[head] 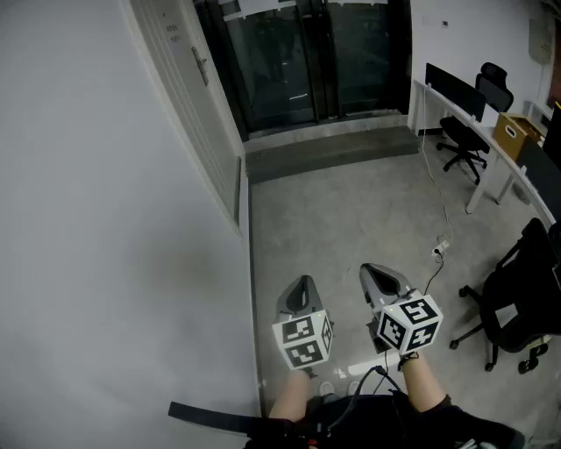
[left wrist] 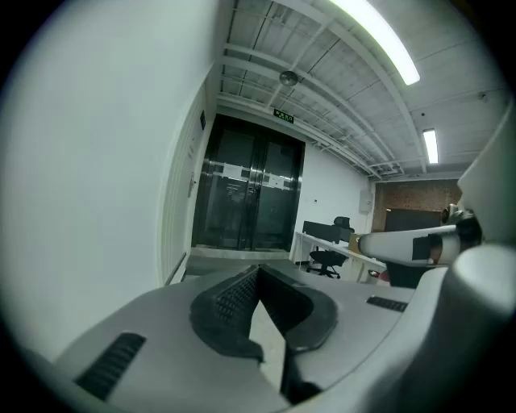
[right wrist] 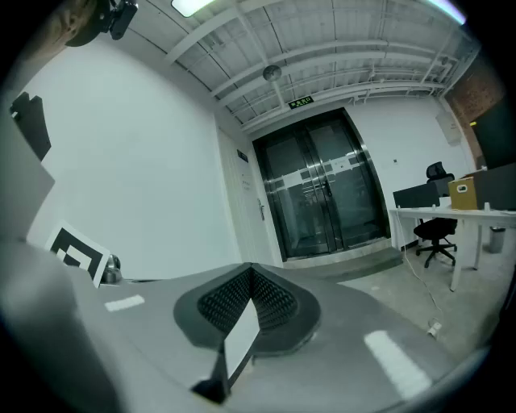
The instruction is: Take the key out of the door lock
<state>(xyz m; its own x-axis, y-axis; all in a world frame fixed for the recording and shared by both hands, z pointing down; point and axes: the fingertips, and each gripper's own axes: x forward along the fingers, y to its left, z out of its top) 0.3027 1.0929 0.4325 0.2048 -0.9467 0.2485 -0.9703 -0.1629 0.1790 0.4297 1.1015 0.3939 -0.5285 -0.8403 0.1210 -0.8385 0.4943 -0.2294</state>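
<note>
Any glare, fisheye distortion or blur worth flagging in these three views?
Head view: evenly lit and sharp, glass doors dark. Left gripper view: strong fisheye, black corners, ceiling light strip blown out, white wall bright. Right gripper view: same fisheye bending, black corners, ceiling lamp clipped at the top edge.

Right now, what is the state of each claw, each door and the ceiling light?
Left claw: shut, empty.
Right claw: shut, empty.
White door: closed.
Glass double doors: closed.
Ceiling light: on.
</note>
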